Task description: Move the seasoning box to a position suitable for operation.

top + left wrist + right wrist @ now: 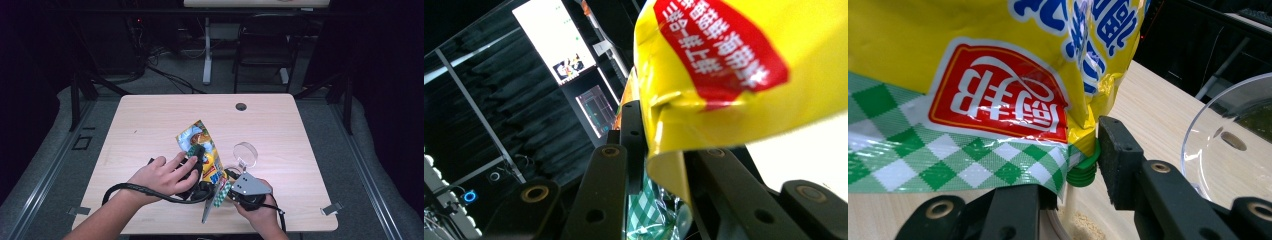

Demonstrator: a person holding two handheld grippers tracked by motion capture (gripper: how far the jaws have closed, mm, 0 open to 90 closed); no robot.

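A yellow snack bag [202, 142] with a green checked bottom edge stands tilted over the table's front middle. My left gripper [199, 165] is shut on it, and in the left gripper view the bag [734, 60] is pinched between the black jaws [664, 145]. My right gripper [227, 182] sits just below the bag's lower end. In the right gripper view the bag [973, 65] hangs over its jaws [1073, 170]. A green ridged piece [1083, 170] touches the right pad. A clear cup rim [1060, 227] with beige powder lies between the jaws, which seem closed on it.
A clear round dish [245, 154] stands on edge just right of the bag, close to the right jaw [1233, 135]. The wooden table [150, 120] has a cable hole [241, 106] near its far edge. A chair [265, 45] stands beyond the table.
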